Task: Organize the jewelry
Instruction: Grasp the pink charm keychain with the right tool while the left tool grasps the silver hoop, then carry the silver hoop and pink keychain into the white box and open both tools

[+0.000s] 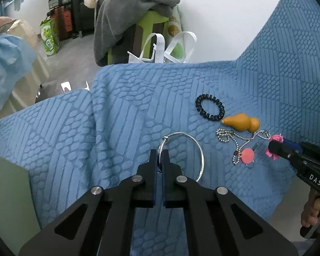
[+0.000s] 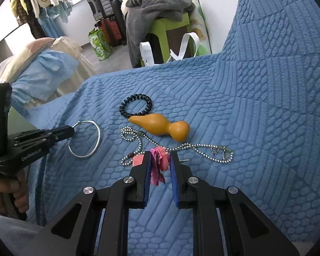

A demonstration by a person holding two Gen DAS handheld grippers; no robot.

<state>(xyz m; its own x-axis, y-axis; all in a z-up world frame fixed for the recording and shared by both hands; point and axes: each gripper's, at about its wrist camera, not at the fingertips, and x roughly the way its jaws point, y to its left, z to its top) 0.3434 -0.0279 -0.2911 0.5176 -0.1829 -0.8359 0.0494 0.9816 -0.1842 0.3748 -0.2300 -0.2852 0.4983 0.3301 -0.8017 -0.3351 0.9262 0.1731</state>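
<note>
- Jewelry lay spread on a blue textured cover (image 1: 121, 111) over what looked like a sofa seat.
- The left hand-held gripper (image 1: 159, 152) had its jaws drawn nearly together on the rim of a thin silver hoop (image 1: 199, 149), gripping it at the near left side; the rest of the hoop rested flat on the cover.
- From the right wrist view the same hoop (image 2: 97, 140) sat well left of the other pieces, with the left hand-held gripper (image 2: 71, 131) reaching it from the left.
- The right hand-held gripper (image 2: 160, 156) stood partly open, its blue-padded fingers (image 2: 148, 170) on either side of a pink hair clip (image 2: 159, 164); the left pad touched the clip, while a gap showed at the right pad, so no firm hold could be told.
- A ball chain (image 2: 194, 147) looped across the cover just beyond the clip, with a small pink disc (image 1: 247, 156) lying on it.
- An orange gourd (image 2: 160, 125) lay on its side just beyond the chain.
- A black spiral hair tie (image 2: 135, 105) lay just behind the gourd, touching its narrow end.
- Behind the seat stood a green stool (image 2: 170, 27) piled with grey clothing (image 2: 151, 4).
</note>
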